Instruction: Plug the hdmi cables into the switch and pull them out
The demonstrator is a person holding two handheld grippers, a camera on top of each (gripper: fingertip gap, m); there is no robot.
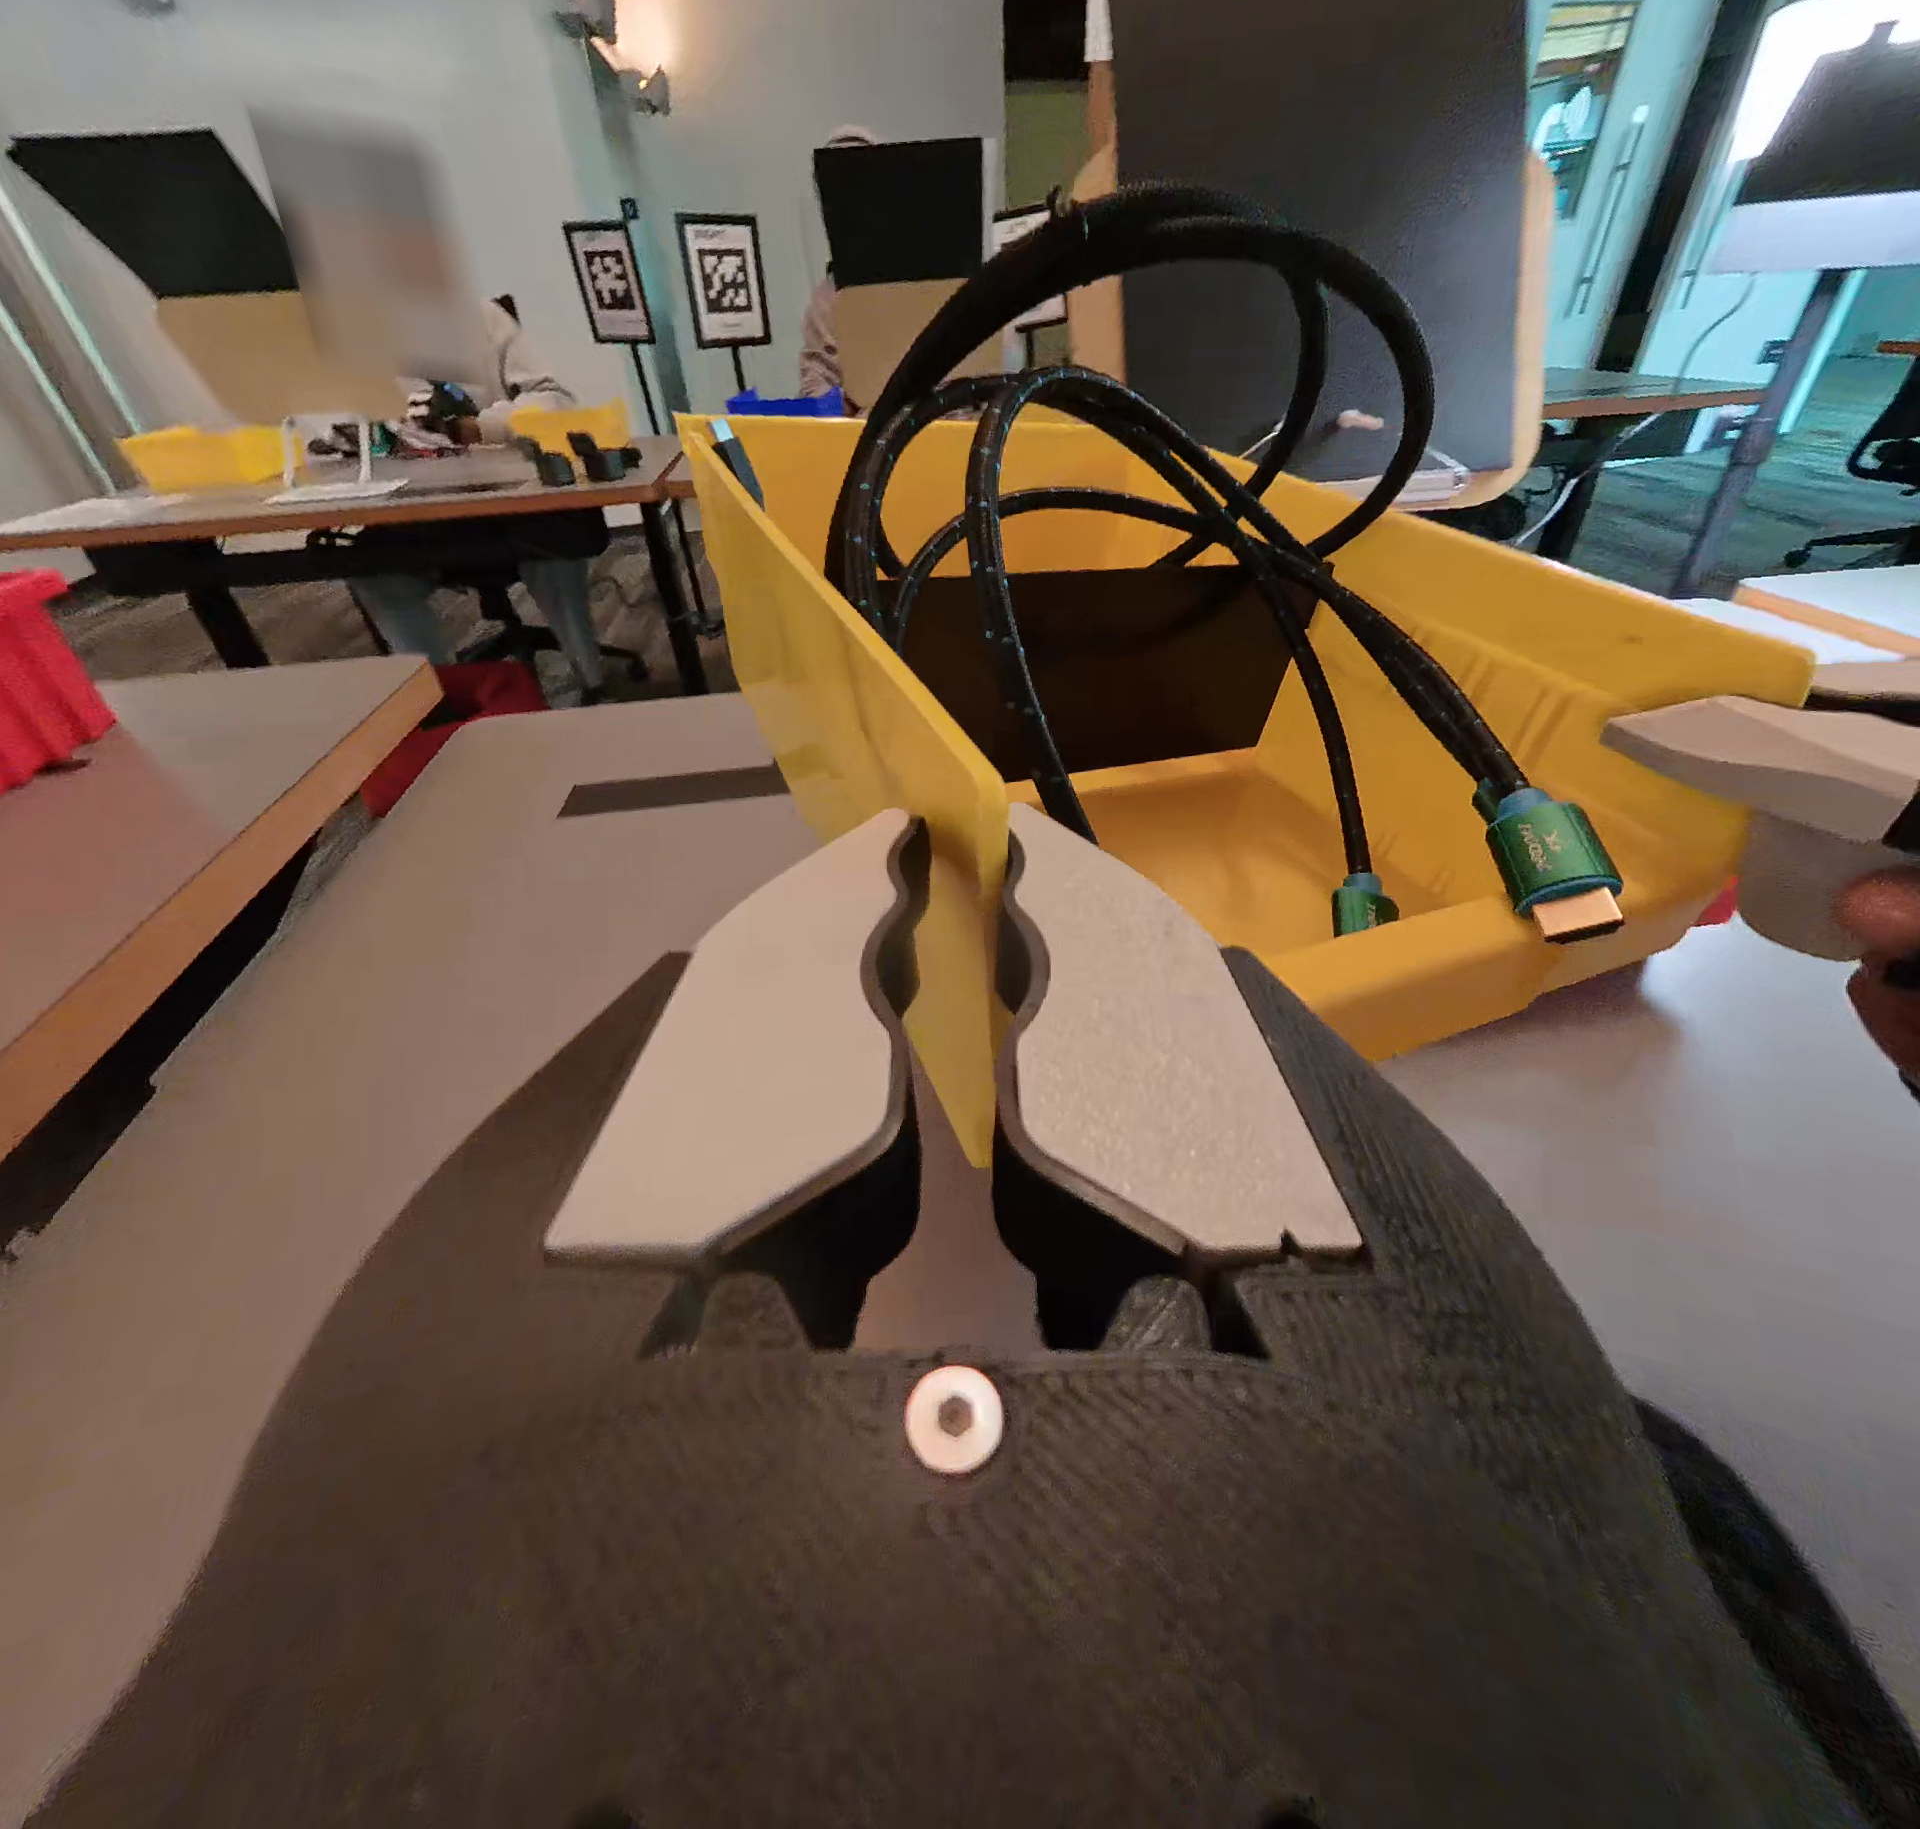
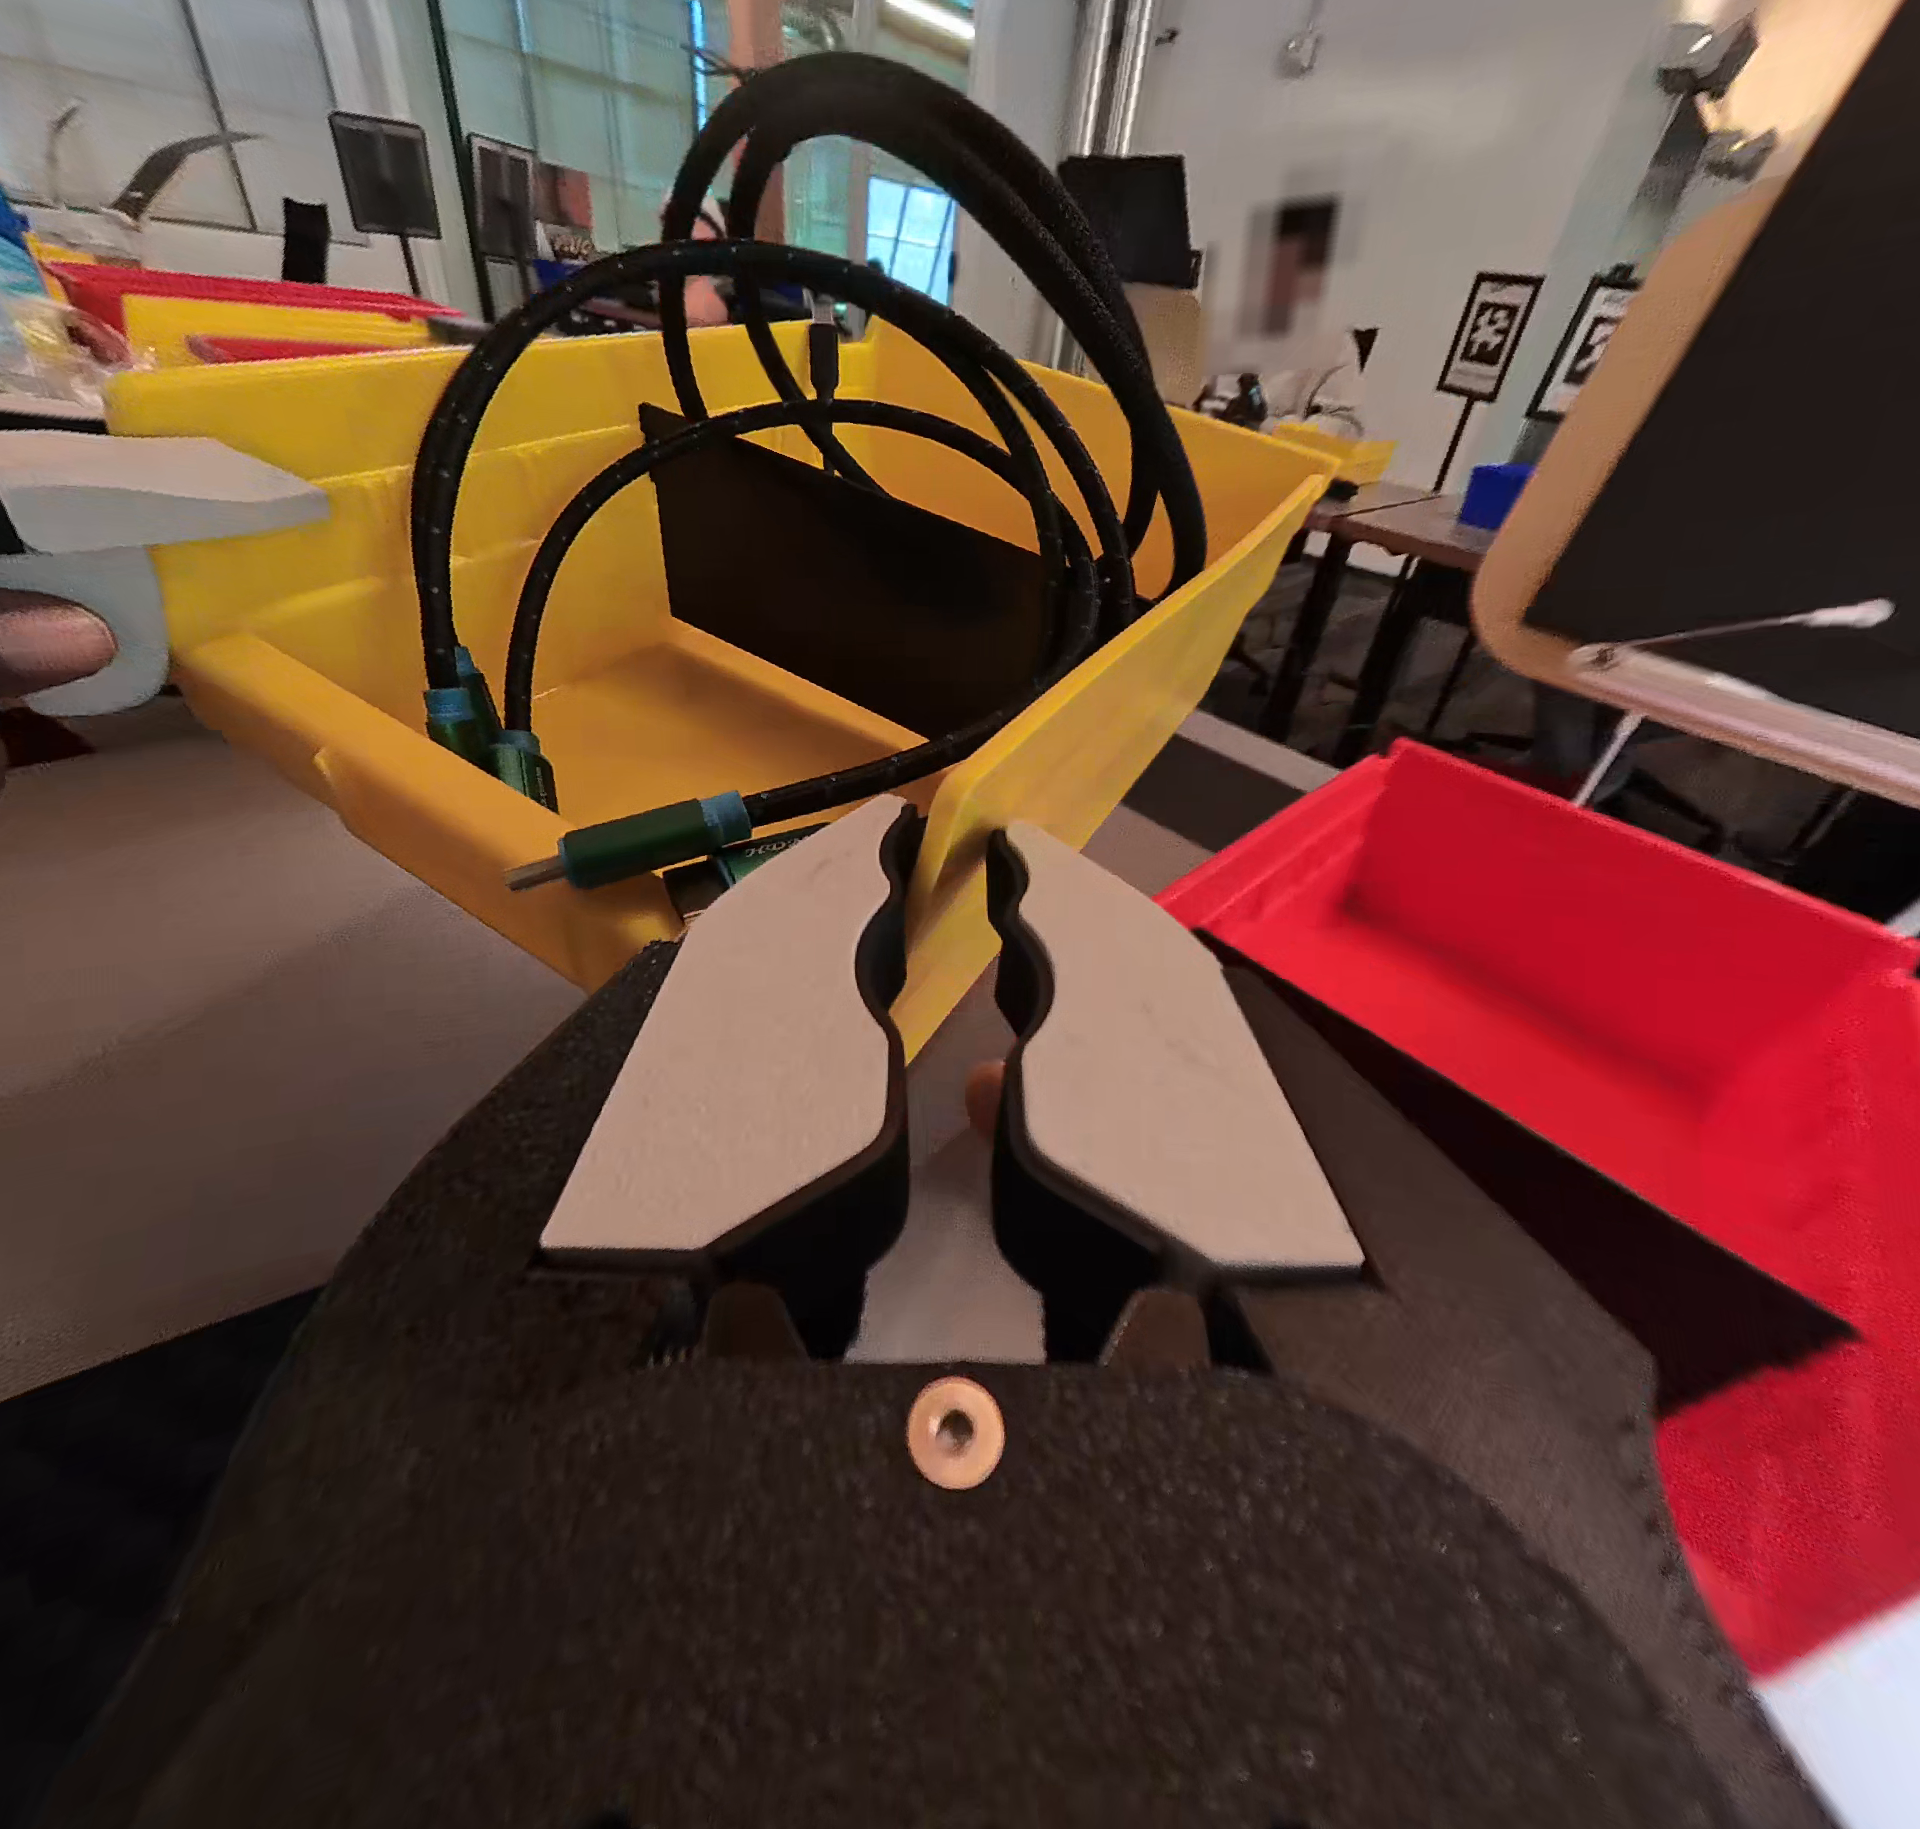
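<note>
In the left wrist view, the left gripper (image 1: 961, 932) sits at centre frame, clenched on the near corner of one side wall of the yellow plastic bin (image 1: 831, 678). To its right, inside the bin, the coiled black braided HDMI cables (image 1: 1132, 397) loop up over a black divider panel (image 1: 1081, 667), and a green-shelled plug with a gold tip (image 1: 1553, 870) hangs over the low front lip.

In the right wrist view, the right gripper (image 2: 951, 906) at centre pinches the opposite wall corner, with a red plastic bin (image 2: 1558, 958) at the right edge. No switch is visible.

This looks like setup: both grippers positioning the bin. Next, one must let go and take a plug by its shell.
</note>
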